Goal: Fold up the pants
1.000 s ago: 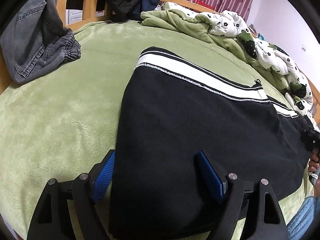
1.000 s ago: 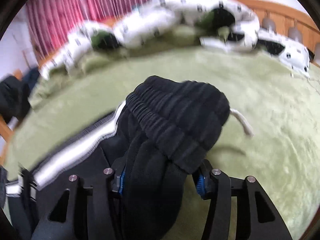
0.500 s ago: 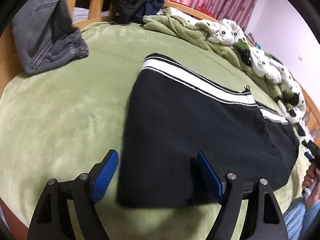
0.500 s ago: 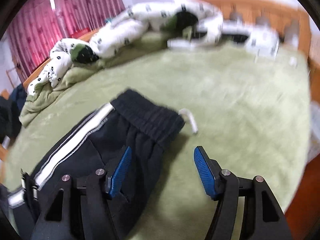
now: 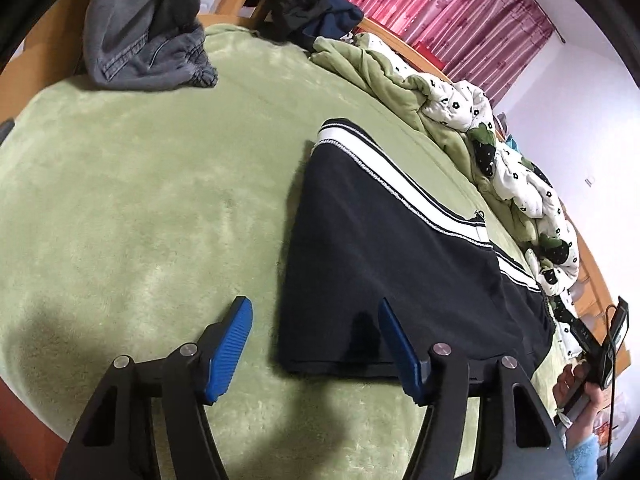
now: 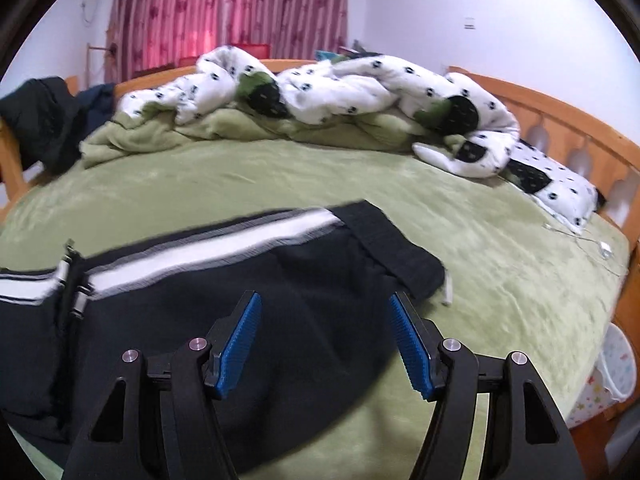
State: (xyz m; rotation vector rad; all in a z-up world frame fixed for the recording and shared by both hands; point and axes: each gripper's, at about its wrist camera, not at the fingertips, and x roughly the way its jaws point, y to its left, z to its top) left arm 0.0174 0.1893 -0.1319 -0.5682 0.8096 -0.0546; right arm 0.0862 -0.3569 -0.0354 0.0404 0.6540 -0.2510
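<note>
Black pants with a white side stripe lie flat on the green bed. In the left wrist view my left gripper is open and empty, raised over the cuff end, apart from the cloth. In the right wrist view the pants show their waistband and a white drawstring. My right gripper is open and empty, above the waist end.
Grey jeans hang over the wooden bed frame at the far left. A rumpled white and green quilt runs along the far side of the bed. The wooden headboard stands to the right. A white bin sits beside the bed.
My right gripper let go of the waistband, which now lies flat, and pulled back. My left gripper lifted and drew back from the cuff end.
</note>
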